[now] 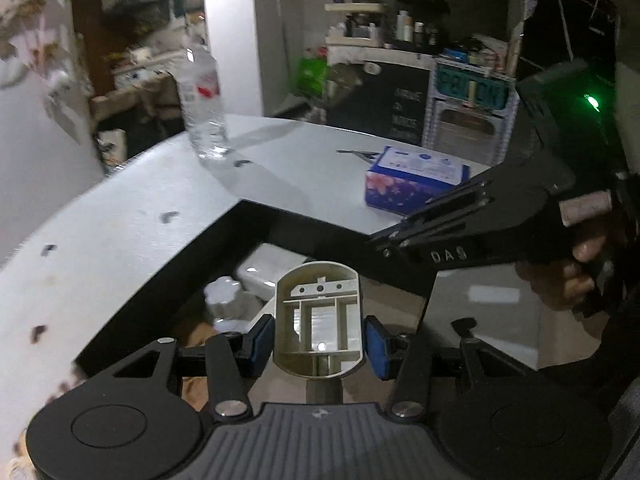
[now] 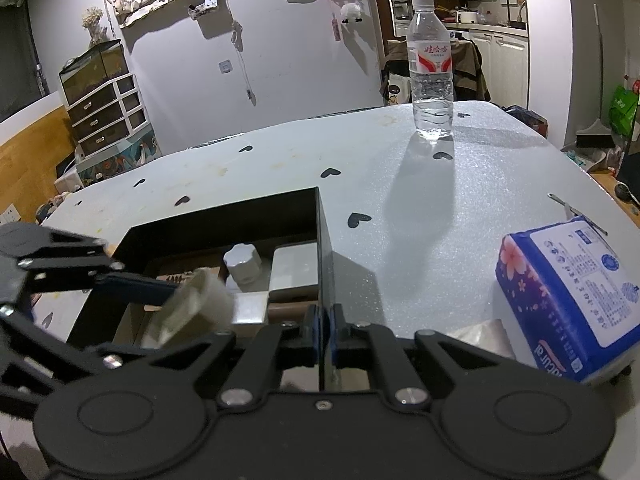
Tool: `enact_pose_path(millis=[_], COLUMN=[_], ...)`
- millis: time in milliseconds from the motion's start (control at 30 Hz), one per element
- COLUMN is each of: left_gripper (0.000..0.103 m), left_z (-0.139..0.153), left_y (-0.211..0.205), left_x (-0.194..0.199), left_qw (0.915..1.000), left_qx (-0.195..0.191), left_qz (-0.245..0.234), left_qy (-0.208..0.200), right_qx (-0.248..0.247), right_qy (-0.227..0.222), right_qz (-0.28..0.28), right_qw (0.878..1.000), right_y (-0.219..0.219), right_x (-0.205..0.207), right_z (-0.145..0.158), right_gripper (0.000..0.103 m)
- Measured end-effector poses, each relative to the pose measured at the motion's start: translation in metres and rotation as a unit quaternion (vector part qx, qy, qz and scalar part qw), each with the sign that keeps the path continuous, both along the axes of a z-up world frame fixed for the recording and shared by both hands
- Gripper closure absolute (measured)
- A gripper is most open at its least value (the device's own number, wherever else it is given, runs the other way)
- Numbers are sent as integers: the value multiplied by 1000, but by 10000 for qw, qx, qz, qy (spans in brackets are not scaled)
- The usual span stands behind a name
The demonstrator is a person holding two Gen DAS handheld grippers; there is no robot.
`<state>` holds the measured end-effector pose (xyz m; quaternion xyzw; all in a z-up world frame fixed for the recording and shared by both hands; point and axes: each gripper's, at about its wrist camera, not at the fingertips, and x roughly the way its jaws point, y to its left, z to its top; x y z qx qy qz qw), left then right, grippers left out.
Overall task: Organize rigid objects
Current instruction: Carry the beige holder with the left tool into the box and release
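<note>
black box (image 2: 224,212) holds a white knob (image 2: 242,262); left tool (image 1: 320,344) pinches beige housing (image 1: 319,320), right tool (image 2: 325,330) pinches box wall.

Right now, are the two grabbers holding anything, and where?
The left gripper pinches a beige plastic piece by its two sides, over the black box. The right gripper clamps that box's thin wall.

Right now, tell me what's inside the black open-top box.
Inside the black open-top box lie a white ridged knob and a flat white rectangular block. The beige hollow plastic housing in the left gripper hides the contents beneath it.
</note>
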<state>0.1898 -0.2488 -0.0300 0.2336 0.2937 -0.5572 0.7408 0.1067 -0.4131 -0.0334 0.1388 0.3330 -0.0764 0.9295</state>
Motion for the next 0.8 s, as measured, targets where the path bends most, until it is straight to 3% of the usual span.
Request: enact_pose_path(millis=[200,300,367,467,800], left_gripper=[54,52,37,29,15], left_z=[-10,-15,-16,-13,3], left_y=[-32,-41,-40,-33,-2], left_x=[3,6,11,12,7], left_qw=[9987,9985,9983,9985,9981], left_qx=[323,314,242,145,-149], left_qz=[-383,-418,-344,-244,119], left_qy=[-38,172,394,476,585], right_qx=[54,73,97,115,131], right_qy=[-16,-23,-30,-42,-53], right_qz=[-5,-3,-2,2,-10], right_qw=[10000,10000,9999,9999,9999], right_y=[-1,-2,-2,-4,-4], right_x=[0,0,-1,-2,-2], right_z=[0,0,0,-1,-1], right_gripper=[97,97,97,97,96])
